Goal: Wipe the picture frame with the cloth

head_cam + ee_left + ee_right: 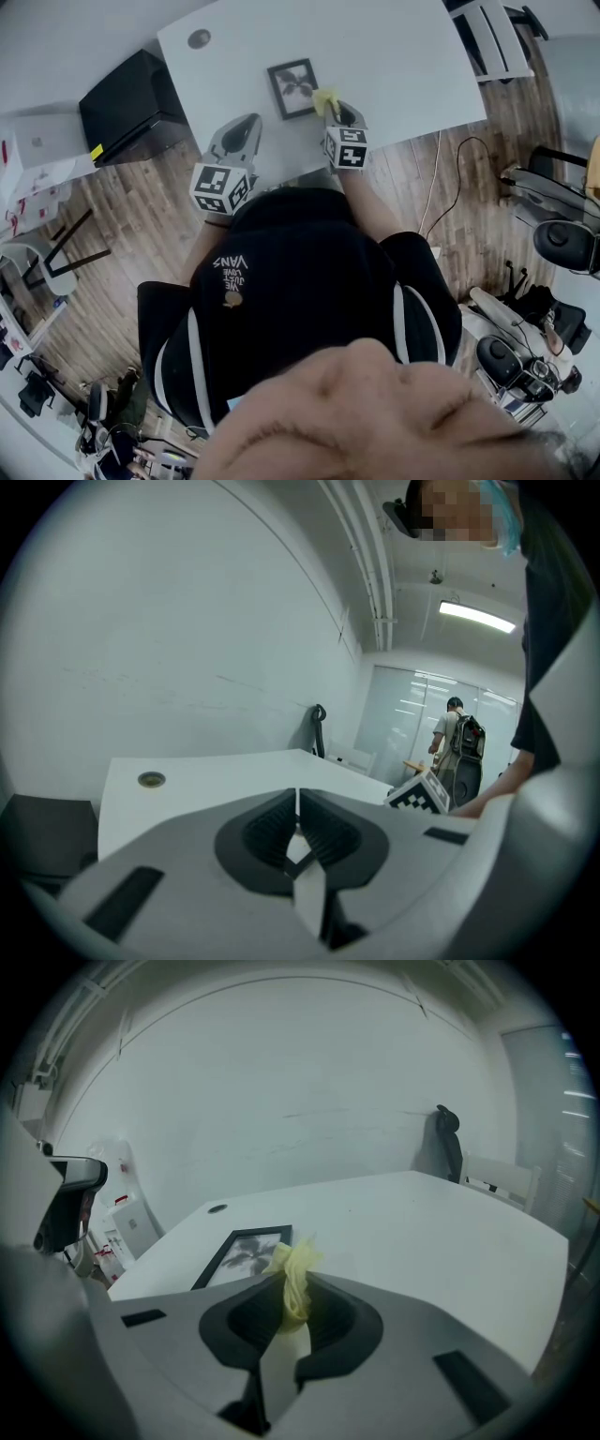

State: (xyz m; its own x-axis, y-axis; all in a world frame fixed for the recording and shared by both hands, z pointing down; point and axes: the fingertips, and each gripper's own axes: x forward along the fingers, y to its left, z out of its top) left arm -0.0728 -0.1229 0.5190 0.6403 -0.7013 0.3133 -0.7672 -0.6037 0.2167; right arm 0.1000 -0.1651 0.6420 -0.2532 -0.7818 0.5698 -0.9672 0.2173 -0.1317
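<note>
**A:** While the right gripper (292, 1299) was pinching the cloth (294, 1274), where did the picture frame (293, 88) lie?

**B:** It lay flat on the white table (403, 66), a little in from the edge nearest the person. The cloth sat just beside the frame's right side. Whether it touched the frame could not be told.

**A:** How much open room was there around the frame?

**B:** There was plenty. Bare tabletop ran past it to the far edge and away to the right. The only other thing on that surface was a round cable grommet (199, 38) near the far left corner, well apart from the frame.

**A:** And the left gripper (297, 810)?

**B:** Its jaws were pressed together with nothing between them. It was held at the table's near edge, left of the frame and apart from it.

**A:** What were the things made of?

**B:** The frame was a thin black rectangle around a grey plant print. The cloth was pale yellow and soft, bunched into a crumpled twist, and the right jaws were closed tight on it. The left gripper's dark pads (267, 832) were ribbed and its shell was smooth grey. The table was matte with straight edges. Below it lay a wood-plank floor (141, 225), and a black boxy cabinet (131, 98) stood by the table's left side.
</note>
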